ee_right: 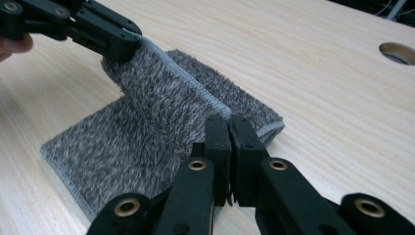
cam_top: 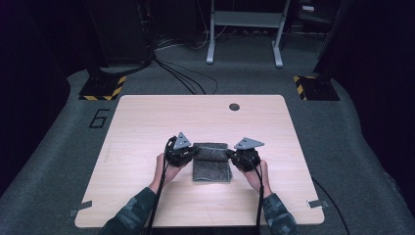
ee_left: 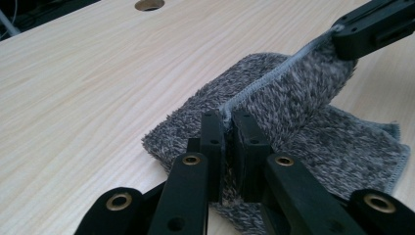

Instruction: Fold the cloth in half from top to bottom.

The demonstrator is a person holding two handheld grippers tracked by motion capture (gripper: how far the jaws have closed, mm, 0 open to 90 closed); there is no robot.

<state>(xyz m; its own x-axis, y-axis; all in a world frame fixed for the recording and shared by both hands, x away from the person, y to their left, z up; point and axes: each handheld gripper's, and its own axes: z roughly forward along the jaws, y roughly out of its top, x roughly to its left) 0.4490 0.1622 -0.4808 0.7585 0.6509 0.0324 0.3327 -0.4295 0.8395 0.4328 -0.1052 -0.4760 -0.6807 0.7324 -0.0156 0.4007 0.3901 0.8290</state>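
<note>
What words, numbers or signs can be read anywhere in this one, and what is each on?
"6": a large dark numeral on the grey floor left of the table, at.
Yellow-and-black hazard stripes, a sign with no words, edge the two stand bases on the floor.
No lettering shows on the grey towel, the tabletop or either gripper.
</note>
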